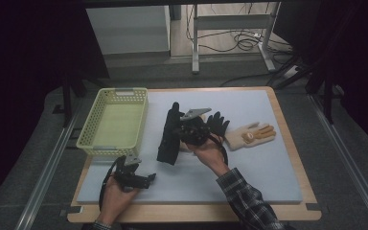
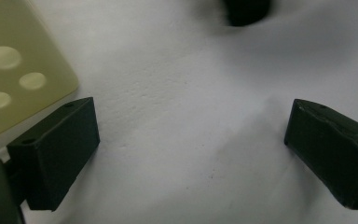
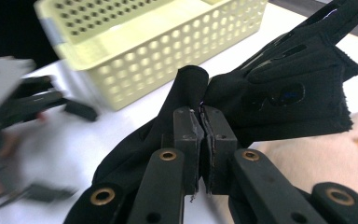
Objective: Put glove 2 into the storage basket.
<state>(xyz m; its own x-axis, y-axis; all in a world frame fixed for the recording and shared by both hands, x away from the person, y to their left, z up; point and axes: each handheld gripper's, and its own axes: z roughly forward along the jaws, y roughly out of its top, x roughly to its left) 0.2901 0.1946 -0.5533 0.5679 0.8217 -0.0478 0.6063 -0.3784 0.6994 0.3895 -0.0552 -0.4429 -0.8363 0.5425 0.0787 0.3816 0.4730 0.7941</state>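
My right gripper (image 1: 178,133) is shut on a black glove (image 1: 168,139) and holds it above the middle of the white mat; the glove hangs long and limp from the jaws. In the right gripper view the two pads (image 3: 189,140) press together on a fold of the black glove (image 3: 279,88), whose fingers point up to the right. More black glove fingers (image 1: 218,122) show behind the right hand; I cannot tell if they are a second glove. A beige glove (image 1: 250,135) lies flat to the right. My left gripper (image 1: 149,178) rests open near the front left, with bare mat between its jaws (image 2: 191,140).
A pale yellow perforated basket (image 1: 141,120) stands at the mat's left, with nothing in it that I can see; its corner (image 2: 14,84) is close to the left gripper. The wooden table edge (image 1: 287,143) frames the white mat (image 1: 268,172).
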